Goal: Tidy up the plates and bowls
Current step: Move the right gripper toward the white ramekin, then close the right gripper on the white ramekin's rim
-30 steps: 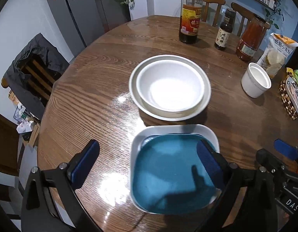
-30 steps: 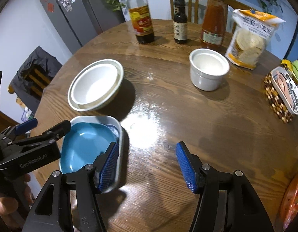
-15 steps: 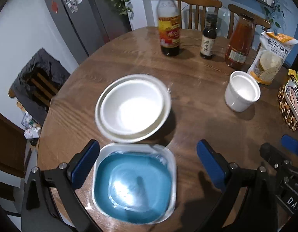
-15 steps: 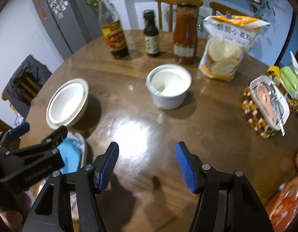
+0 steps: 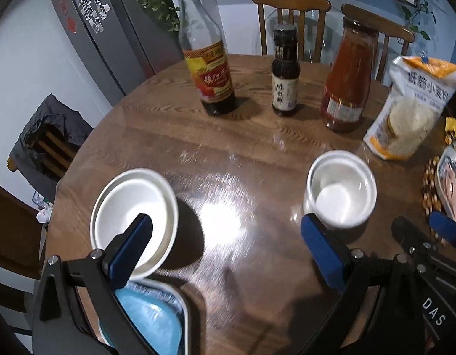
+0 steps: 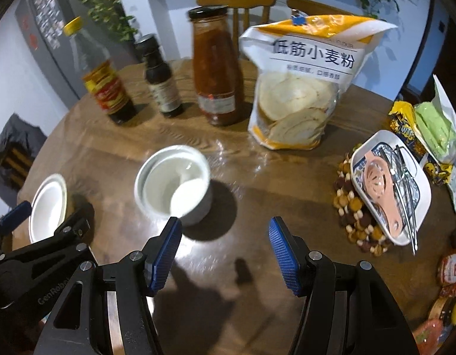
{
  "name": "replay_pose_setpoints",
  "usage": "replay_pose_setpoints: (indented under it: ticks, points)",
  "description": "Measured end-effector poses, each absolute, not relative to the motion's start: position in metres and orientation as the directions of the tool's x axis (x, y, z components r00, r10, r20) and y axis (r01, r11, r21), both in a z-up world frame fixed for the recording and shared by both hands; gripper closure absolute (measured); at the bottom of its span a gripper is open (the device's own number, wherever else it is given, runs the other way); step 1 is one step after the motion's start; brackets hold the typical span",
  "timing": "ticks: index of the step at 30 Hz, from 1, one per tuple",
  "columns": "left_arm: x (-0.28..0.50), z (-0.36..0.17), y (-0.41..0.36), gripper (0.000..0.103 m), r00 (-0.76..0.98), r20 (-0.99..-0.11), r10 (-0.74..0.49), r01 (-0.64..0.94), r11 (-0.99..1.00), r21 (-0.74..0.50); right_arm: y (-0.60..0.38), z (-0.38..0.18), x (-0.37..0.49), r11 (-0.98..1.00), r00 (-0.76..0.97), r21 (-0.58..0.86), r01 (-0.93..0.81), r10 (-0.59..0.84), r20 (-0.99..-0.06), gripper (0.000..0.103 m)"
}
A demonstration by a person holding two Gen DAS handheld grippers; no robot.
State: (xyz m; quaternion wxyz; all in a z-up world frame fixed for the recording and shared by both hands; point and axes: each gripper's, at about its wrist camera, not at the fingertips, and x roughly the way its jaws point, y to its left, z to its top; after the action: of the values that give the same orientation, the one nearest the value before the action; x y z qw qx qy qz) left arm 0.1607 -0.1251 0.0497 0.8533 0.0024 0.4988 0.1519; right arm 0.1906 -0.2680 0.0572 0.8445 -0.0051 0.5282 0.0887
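A white bowl nested in a white plate (image 5: 133, 207) sits at the table's left, behind my left gripper's left finger. A square dish with a blue inside (image 5: 152, 322) lies at the near left edge, partly hidden by that finger. A small deep white bowl (image 5: 340, 189) (image 6: 173, 183) stands mid-table. My left gripper (image 5: 225, 251) is open above bare wood between the plate stack and the small bowl. My right gripper (image 6: 225, 251) is open too, hovering just right of and nearer than the small bowl. Nothing is between either pair of fingers.
At the back stand a soy sauce bottle (image 5: 208, 59), a small dark bottle (image 5: 284, 71), a red sauce jar (image 5: 348, 77) and a flour bag (image 6: 305, 82). A white tray of utensils on a beaded mat (image 6: 388, 186) and snack packets (image 6: 429, 136) lie at the right. Wooden chairs stand behind.
Both grippers have swept to the right across the table, away from the blue dish toward the small white bowl. The dish and plate stack slid to the left in view. Both stayed open.
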Motion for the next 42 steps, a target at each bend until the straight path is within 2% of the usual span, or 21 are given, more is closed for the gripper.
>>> replay_pose_setpoints:
  ticks: [10,21,25,37,42]
  points:
    - [0.198,0.031,-0.143,0.002,0.426,-0.863,0.272,-0.229,0.955,0.188,-0.276,0.036,0.230,0.989,0.391,0.077,-0.128,0.122,-0.912,0.041]
    - [0.217,0.015,-0.147,0.002,0.392,-0.854,0.343,-0.238,0.934,0.266,-0.265,0.005,0.250,0.987,0.338,0.047,-0.156,0.098,-0.936,0.041]
    - [0.222,0.015,-0.137,0.002,0.370,-0.877,0.308,-0.266,0.939,0.217,-0.262,0.009,0.253,0.985,0.359,0.032,-0.169,0.092,-0.929,0.041]
    - [0.228,0.002,-0.134,0.004,0.333,-0.886,0.322,-0.270,0.933,0.238,-0.266,0.011,0.250,0.993,0.389,0.076,-0.088,0.105,-0.915,0.041]
    - [0.229,0.010,-0.128,0.004,0.338,-0.905,0.260,-0.278,0.946,0.168,-0.273,0.017,0.247,0.993,0.404,0.097,-0.073,0.119,-0.907,0.041]
